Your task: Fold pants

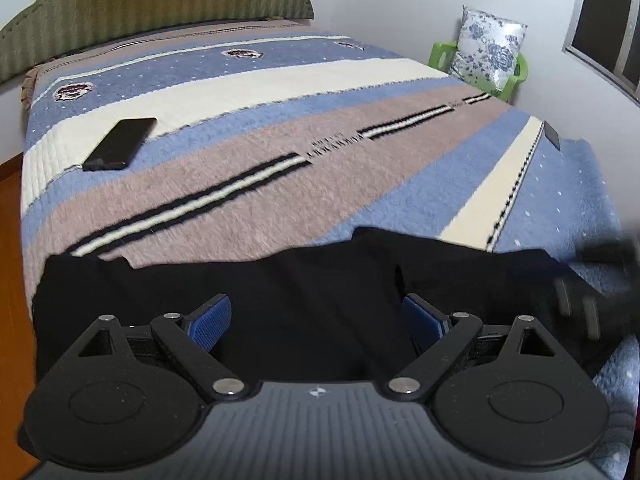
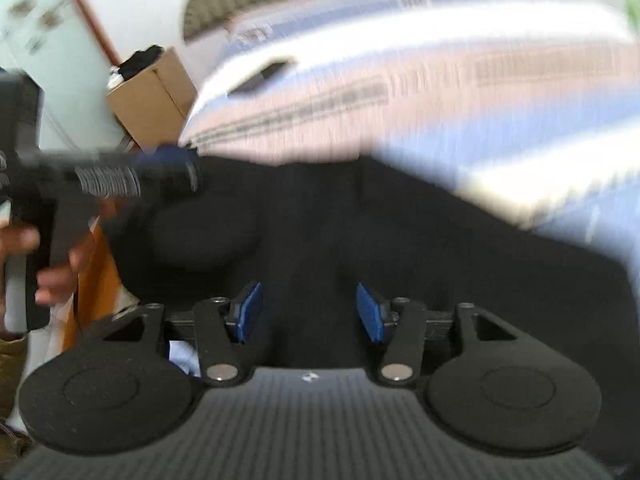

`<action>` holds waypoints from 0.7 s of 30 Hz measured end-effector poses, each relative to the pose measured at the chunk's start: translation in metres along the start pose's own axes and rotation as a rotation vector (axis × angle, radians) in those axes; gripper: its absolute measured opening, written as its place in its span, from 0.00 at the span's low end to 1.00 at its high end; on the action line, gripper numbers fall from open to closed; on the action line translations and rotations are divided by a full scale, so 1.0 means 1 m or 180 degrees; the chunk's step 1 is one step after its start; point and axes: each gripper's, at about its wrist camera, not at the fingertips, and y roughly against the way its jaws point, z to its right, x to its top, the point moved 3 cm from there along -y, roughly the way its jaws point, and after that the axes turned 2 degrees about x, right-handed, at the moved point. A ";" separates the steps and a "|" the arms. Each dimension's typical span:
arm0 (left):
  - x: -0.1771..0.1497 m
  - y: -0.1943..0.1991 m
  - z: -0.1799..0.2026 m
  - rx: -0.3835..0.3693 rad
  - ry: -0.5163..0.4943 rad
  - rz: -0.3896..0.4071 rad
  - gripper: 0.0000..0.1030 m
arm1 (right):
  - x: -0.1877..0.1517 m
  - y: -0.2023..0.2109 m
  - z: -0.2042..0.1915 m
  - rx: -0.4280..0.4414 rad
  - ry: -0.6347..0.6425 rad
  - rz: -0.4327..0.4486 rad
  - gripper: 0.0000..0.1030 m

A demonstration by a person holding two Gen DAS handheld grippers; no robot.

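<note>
**A:** So where are we with the pants (image 1: 280, 300)?

**B:** They lie as a dark heap across the near edge of the bed (image 1: 280, 184), spread from side to side just in front of both tools. I'd judge this is between grips: nothing is lifted, and no neat fold shows yet.

**A:** And the tongs?

**B:** The left gripper (image 1: 316, 316) stands wide above the cloth, its blue pads (image 1: 212, 320) well apart with nothing pinched. The right gripper (image 2: 308, 312) is about half spread, jaws over the black fabric, pads clear of it as far as I can tell; that view is badly smeared.

**A:** Next move?

**B:** Probably each tool needs to find an edge or a corner, a hem or the waistband, and pinch a single layer cleanly. Black on black hides the seams, so picking the right spot is the hard part. I cannot tell which end is the waist.

**A:** The room?

**B:** A fleecy striped blanket covers the bed, blue, cream and dusty pink. A dark phone (image 1: 120, 144) lies on it, well away from the pants. Behind are a green padded headboard (image 1: 156, 8), a green chair (image 1: 516, 76) with a floral cushion (image 1: 488, 48), and a cardboard box (image 2: 156, 100) by the wall.
</note>
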 end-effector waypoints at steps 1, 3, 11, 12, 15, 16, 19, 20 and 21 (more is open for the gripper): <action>-0.004 -0.001 0.004 -0.0066 0.0011 -0.0015 0.90 | 0.015 0.002 0.003 -0.0091 0.0095 0.0084 0.48; -0.011 -0.003 0.015 -0.0218 0.0014 -0.0071 0.90 | 0.041 -0.003 0.014 0.0052 0.0116 0.0199 0.48; -0.034 -0.020 0.078 -0.0399 -0.0637 -0.0008 0.90 | 0.105 -0.083 0.123 0.1495 -0.1054 -0.0207 0.50; -0.037 -0.024 0.083 -0.0376 -0.0720 -0.0029 0.90 | 0.108 -0.090 0.129 0.1583 -0.1101 -0.0274 0.50; -0.047 -0.034 0.090 -0.0347 -0.0867 -0.0084 0.90 | 0.112 -0.108 0.134 0.1667 -0.1028 -0.0451 0.50; -0.049 -0.035 0.091 -0.0361 -0.0876 -0.0093 0.90 | 0.115 -0.115 0.133 0.1692 -0.1001 -0.0498 0.50; -0.048 -0.037 0.088 -0.0407 -0.0810 -0.0117 0.90 | 0.117 -0.135 0.132 0.1659 -0.0895 -0.0671 0.50; -0.047 -0.037 0.086 -0.0435 -0.0765 -0.0114 0.90 | 0.117 -0.141 0.131 0.1626 -0.0858 -0.0729 0.50; -0.045 -0.037 0.083 -0.0460 -0.0720 -0.0120 0.90 | 0.116 -0.145 0.129 0.1588 -0.0799 -0.0780 0.50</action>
